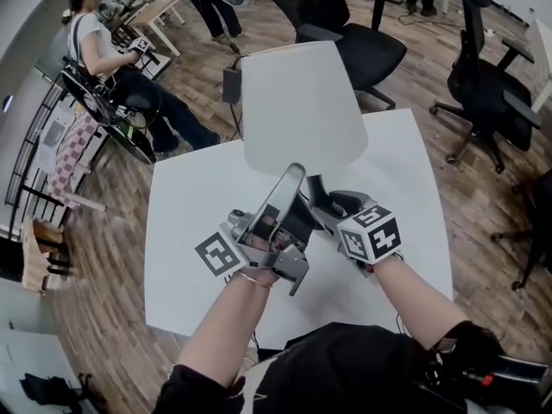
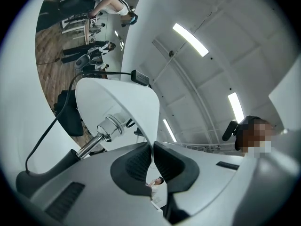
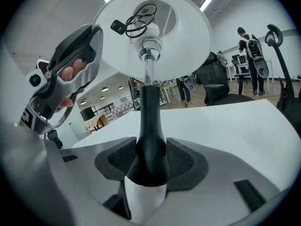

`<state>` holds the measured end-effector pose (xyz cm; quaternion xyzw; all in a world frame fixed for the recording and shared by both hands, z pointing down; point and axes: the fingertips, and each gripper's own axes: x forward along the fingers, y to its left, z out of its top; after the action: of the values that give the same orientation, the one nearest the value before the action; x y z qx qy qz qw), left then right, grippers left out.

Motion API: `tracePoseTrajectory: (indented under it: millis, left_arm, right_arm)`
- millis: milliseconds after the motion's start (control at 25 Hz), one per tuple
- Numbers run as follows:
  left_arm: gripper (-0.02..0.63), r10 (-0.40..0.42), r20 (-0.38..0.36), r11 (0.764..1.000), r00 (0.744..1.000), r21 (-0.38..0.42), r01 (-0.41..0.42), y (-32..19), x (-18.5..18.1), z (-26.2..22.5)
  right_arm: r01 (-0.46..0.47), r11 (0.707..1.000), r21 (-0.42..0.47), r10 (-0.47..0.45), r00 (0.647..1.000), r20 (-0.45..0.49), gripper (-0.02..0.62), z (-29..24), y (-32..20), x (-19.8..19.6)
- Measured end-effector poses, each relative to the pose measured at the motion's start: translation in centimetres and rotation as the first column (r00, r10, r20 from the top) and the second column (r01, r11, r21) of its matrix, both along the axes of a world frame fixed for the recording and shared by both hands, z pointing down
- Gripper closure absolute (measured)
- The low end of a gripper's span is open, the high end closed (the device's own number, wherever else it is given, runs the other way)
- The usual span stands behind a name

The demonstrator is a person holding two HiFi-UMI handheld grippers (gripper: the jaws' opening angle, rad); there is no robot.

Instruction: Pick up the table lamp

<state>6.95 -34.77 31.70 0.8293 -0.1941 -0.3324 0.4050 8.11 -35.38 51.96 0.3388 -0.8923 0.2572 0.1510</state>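
The table lamp has a wide white shade (image 1: 297, 106) on a black stem, and it stands on the white table (image 1: 190, 231). My left gripper (image 1: 291, 178) points up at the shade's lower rim. In the left gripper view its jaws (image 2: 153, 150) are shut on the thin edge of the shade (image 2: 122, 102), with the chrome socket (image 2: 109, 126) inside. My right gripper (image 1: 316, 198) reaches under the shade. In the right gripper view its jaws (image 3: 150, 161) are shut on the flared black stem (image 3: 149, 126), pads pressing on both sides. The shade (image 3: 188, 36) is seen from below.
A black cord (image 2: 47, 131) and power adapter (image 1: 231, 84) hang off the table's far edge. Black office chairs (image 1: 345, 24) (image 1: 492, 93) stand beyond the table on the wooden floor. A person (image 1: 103, 50) sits at the far left.
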Motion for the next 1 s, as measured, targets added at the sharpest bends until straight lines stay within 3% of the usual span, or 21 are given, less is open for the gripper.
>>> tracePoseTrajectory:
  millis: [240, 520, 800, 1000]
  left_arm:
    - [0.583, -0.008, -0.035, 1.000, 0.999, 0.001, 0.008, 0.2, 0.0, -0.8]
    - [0.584, 0.021, -0.026, 0.999, 0.999, 0.042, -0.020, 1.9, 1.0, -2.7]
    - [0.586, 0.073, 0.006, 0.986, 0.997, 0.152, -0.073, 5.4, 2.4, -6.5]
    - [0.586, 0.108, 0.025, 0.955, 0.994, 0.276, -0.111, 7.9, 2.9, -10.8]
  right_arm:
    - [0.005, 1.000, 0.011, -0.005, 1.000, -0.001, 0.388, -0.9, 0.4, 0.3]
    - [-0.001, 0.999, 0.037, 0.001, 1.000, -0.003, 0.390, -2.7, 1.7, 1.3]
    - [-0.004, 0.993, 0.116, 0.002, 1.000, 0.019, 0.391, -6.6, 3.5, 2.2]
    - [-0.027, 0.976, 0.214, 0.022, 0.999, 0.027, 0.391, -11.2, 4.4, 3.0]
